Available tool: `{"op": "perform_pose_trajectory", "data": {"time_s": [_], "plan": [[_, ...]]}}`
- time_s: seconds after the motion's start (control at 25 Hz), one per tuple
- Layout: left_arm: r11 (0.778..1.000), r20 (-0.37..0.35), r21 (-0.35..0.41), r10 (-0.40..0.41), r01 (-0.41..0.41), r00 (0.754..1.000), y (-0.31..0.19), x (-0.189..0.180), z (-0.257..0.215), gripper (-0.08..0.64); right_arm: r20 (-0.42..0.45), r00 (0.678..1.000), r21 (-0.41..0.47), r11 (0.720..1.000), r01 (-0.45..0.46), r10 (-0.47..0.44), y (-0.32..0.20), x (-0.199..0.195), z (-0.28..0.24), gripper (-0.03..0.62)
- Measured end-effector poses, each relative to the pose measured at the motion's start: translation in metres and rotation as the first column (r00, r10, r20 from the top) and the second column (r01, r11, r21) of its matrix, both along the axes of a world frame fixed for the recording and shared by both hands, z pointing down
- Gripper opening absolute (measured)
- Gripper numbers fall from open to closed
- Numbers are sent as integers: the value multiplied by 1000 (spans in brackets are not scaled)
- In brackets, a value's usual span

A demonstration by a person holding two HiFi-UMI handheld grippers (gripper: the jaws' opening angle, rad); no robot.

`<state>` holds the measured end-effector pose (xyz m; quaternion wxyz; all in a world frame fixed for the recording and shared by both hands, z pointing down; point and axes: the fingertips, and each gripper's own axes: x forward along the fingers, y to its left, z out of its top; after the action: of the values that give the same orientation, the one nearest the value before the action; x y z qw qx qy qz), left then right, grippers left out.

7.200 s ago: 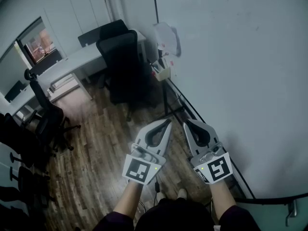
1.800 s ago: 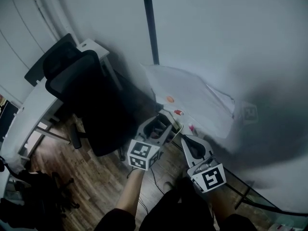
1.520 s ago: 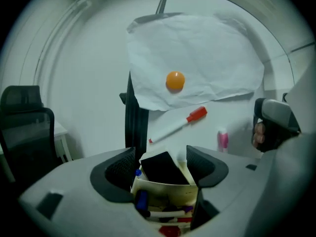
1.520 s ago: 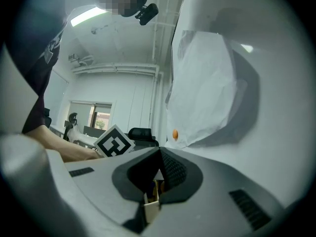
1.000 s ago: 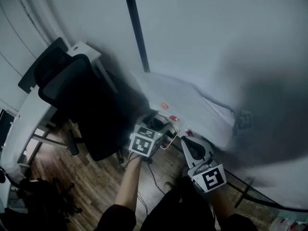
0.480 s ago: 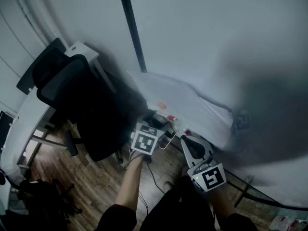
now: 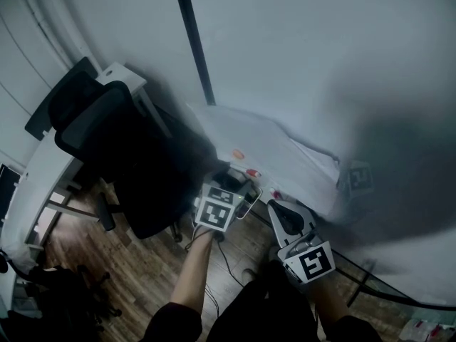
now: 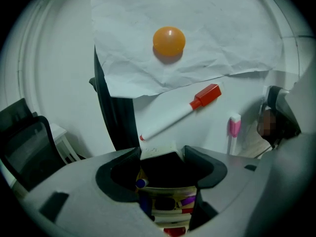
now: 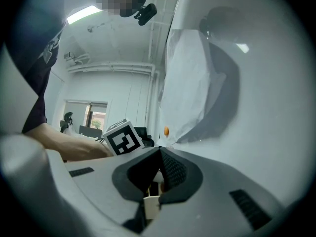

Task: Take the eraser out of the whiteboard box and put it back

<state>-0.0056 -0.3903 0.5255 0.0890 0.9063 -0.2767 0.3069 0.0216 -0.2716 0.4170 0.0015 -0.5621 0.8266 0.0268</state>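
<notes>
The whiteboard box [image 8: 170,190] hangs low on the whiteboard [image 7: 320,70] and holds several markers and the eraser [image 8: 165,169], a dark block with a white top. My left gripper [image 8: 162,154] points down into the box [image 7: 251,191] with one jaw on each side of the eraser. Its jaws are closing and stand very near the eraser's sides, but I see no firm press. In the head view the left gripper [image 7: 239,185] sits over the box. My right gripper [image 7: 273,206] hangs level to the right of the box, shut with nothing in it [image 9: 159,152].
A crumpled paper sheet [image 8: 197,33] is pinned to the board by an orange magnet [image 8: 169,40]. A red-capped marker [image 8: 180,111] and a pink piece [image 8: 234,132] stick to the board above the box. A black office chair [image 7: 121,155] and a white desk [image 7: 43,169] stand on the left.
The person has come up to the board, and the left gripper has dipped into the box. Over the last second both grippers have kept their places.
</notes>
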Motion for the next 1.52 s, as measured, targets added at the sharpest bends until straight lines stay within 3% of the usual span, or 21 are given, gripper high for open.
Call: {"op": "perform_pose_trajectory", "data": {"time_s": [0.4,0.76,1.24,1.52], "plan": [[998,-62,60,-17,21,998,9,-5,-21,275,4,1000,1,1000,7,-7,6,1,2,3],[985,-186,164,-28,60,982,26,-21,-78,268,10,1000,46,999,24,-24,10,-6,-15,3],[921,-346,362,-6,140,938,62,-42,-155,261,49,999,77,997,17,-21,17,-7,-32,3],[884,-415,430,16,181,910,79,-46,-188,259,68,998,94,996,10,-17,21,1,-42,3]]}}
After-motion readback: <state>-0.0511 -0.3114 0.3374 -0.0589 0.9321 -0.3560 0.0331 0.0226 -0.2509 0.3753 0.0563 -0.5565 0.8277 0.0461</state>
